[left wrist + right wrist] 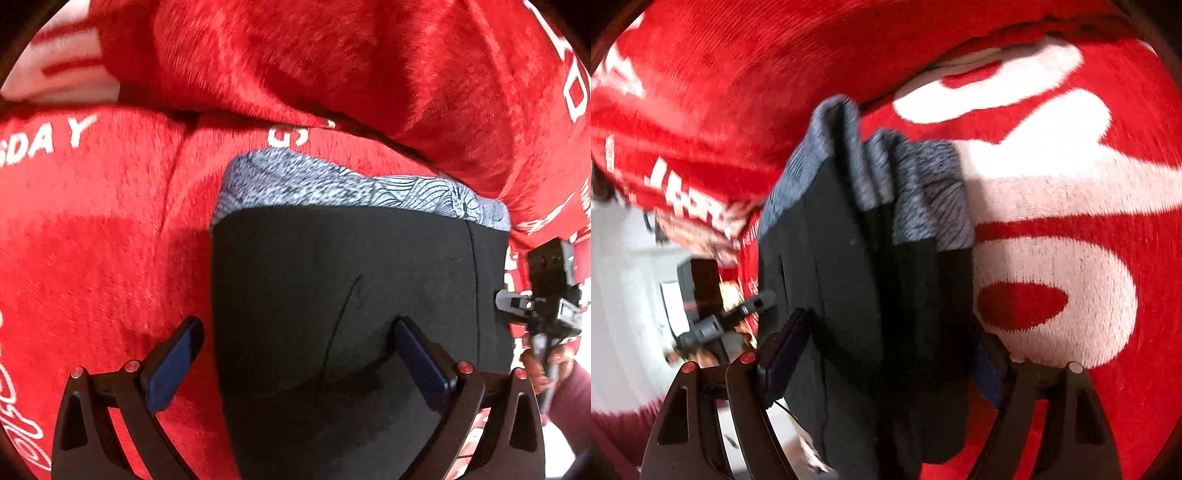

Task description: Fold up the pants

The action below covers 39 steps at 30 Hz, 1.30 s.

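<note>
Black pants (351, 277) with a grey patterned waistband (332, 184) lie folded in a narrow stack on a red blanket (92, 258). My left gripper (301, 354) is open above the stack's left edge. Its left pad hangs over the blanket and its right pad rests on the black cloth. In the right wrist view the pants (849, 258) show edge-on, with several folded layers at the waistband (923, 192). The stack fills the gap of my right gripper (886, 358) from pad to pad, so it is shut on the stack's right side.
The red blanket (1071, 184) carries white lettering and large white shapes, and a thick fold of it rises behind the pants. A hand (543, 365) in a dark red sleeve holds the right gripper. A pale floor (620, 277) shows beyond the blanket's edge.
</note>
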Available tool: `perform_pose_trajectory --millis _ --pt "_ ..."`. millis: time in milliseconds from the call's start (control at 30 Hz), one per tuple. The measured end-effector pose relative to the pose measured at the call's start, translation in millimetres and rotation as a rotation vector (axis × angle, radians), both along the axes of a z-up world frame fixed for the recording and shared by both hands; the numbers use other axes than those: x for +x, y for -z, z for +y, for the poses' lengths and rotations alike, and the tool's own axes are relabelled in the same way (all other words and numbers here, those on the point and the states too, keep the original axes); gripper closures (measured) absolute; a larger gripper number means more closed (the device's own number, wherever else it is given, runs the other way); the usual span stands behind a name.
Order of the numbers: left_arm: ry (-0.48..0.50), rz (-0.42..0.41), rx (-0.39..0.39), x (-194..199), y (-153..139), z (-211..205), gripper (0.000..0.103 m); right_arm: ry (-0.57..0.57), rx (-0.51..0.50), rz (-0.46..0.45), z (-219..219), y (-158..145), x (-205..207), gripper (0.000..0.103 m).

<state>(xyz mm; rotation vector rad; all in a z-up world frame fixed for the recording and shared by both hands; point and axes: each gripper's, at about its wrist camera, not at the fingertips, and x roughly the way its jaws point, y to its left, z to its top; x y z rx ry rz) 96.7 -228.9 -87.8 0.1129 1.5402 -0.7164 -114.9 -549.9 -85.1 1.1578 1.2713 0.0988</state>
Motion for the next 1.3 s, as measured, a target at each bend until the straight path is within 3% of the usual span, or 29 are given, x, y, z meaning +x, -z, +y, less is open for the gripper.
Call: perform_pose_trajectory --millis 33,167,333,600,833,967,1067,1233,1300 --pt "0.010 -0.025 0.012 -3 -3 -3 0.001 0.013 -0.008 0.009 -1 -1 -2 0.025" --pt "0.062 -0.096 -0.004 -19 -27 -15 0.041 0.019 -0.020 0.028 -2 -6 -5 0.041" --pt "0.032 -0.102 -0.016 -26 -49 -6 0.055 0.016 -0.014 0.007 3 -25 -6 0.055" --pt "0.052 -0.093 -0.001 -48 -79 25 0.055 0.003 0.051 -0.046 33 -64 -29 0.057" --pt "0.006 -0.077 0.049 -89 -86 69 0.055 0.041 0.128 -0.043 75 -71 -72 0.058" --pt "-0.021 -0.145 0.192 -98 -60 85 0.052 0.003 0.038 0.055 97 -56 -86 0.052" --pt "-0.069 -0.182 0.246 -93 -50 92 0.035 -0.015 -0.097 0.138 100 -51 -89 0.043" --pt "-0.044 -0.218 0.299 -93 -53 86 0.035 -0.068 -0.285 0.205 104 -65 -84 0.037" --pt "-0.015 -0.248 0.344 -98 -58 80 0.035 -0.066 -0.314 0.225 103 -68 -84 0.037"
